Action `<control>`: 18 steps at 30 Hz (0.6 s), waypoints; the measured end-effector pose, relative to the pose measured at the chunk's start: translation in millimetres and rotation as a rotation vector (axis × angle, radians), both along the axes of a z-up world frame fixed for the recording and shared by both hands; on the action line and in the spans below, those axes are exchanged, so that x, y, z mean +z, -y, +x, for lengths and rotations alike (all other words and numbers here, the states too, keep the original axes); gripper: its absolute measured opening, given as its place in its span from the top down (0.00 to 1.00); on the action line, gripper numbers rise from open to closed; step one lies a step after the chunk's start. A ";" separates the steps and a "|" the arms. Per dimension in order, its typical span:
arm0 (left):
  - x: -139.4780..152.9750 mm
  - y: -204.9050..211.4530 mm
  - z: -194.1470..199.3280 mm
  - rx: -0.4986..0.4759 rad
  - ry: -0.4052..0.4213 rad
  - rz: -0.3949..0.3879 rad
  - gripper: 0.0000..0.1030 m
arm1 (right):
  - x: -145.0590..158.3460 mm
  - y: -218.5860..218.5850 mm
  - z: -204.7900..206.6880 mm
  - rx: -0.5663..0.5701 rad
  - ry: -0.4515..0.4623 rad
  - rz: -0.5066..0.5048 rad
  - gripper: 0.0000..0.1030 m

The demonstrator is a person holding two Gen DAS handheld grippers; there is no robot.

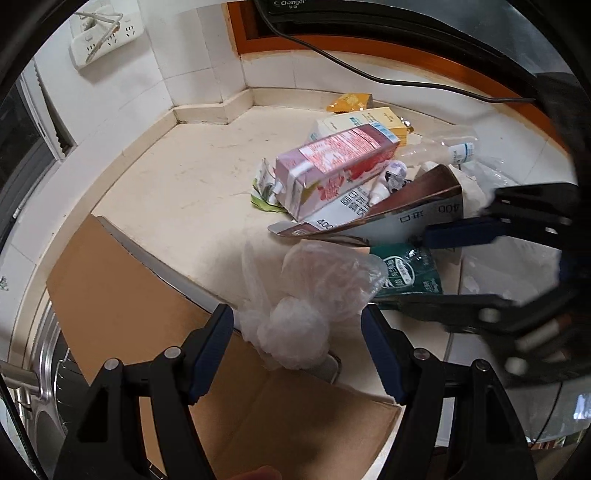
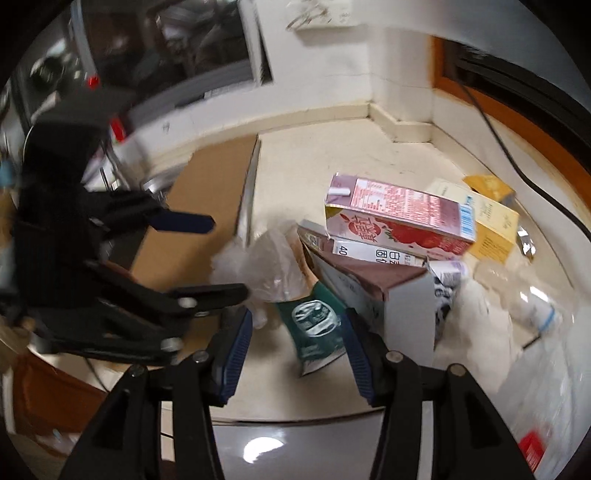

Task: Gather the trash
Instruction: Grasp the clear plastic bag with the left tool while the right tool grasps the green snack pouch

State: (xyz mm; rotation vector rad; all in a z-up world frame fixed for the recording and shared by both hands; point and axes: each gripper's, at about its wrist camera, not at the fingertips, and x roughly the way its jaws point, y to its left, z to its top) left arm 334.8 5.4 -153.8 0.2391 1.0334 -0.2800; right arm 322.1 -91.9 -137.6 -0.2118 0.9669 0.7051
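Bare counter [image 1: 192, 177] left of trash pile [image 1: 343, 173]

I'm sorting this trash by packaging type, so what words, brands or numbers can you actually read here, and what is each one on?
"Changdi", partly cut off: black appliance at the top edge.
"400": brown and white carton, printed twice; Chinese characters beside it are unclear.
"40": same carton, the rest hidden.
Pink strawberry carton: label print too small.
Green packet: logo blurred.
Yellow box: unreadable.

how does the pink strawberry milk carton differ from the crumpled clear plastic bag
The pink strawberry milk carton is a rigid, printed, opaque box; the crumpled clear plastic bag is soft, translucent and shapeless. The carton lies on its side atop the trash pile, while the bag sits nearer the cardboard box, between the left claw's open fingers. Both are trash on the counter.
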 end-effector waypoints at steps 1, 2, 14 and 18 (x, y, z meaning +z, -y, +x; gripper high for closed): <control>-1.1 0.5 0.3 0.003 -0.002 0.005 0.32 | -5.3 -2.9 4.6 0.019 -0.007 -0.022 0.50; -2.7 0.3 1.1 0.004 -0.006 0.011 0.32 | -9.5 -5.2 8.4 0.032 -0.007 -0.043 0.49; -29.3 -3.4 19.4 0.102 -0.096 0.011 0.32 | -39.8 -19.5 31.5 0.074 -0.008 -0.206 0.45; -33.0 1.1 20.0 0.121 -0.103 -0.005 0.32 | -39.9 -13.6 29.1 0.045 0.005 -0.185 0.56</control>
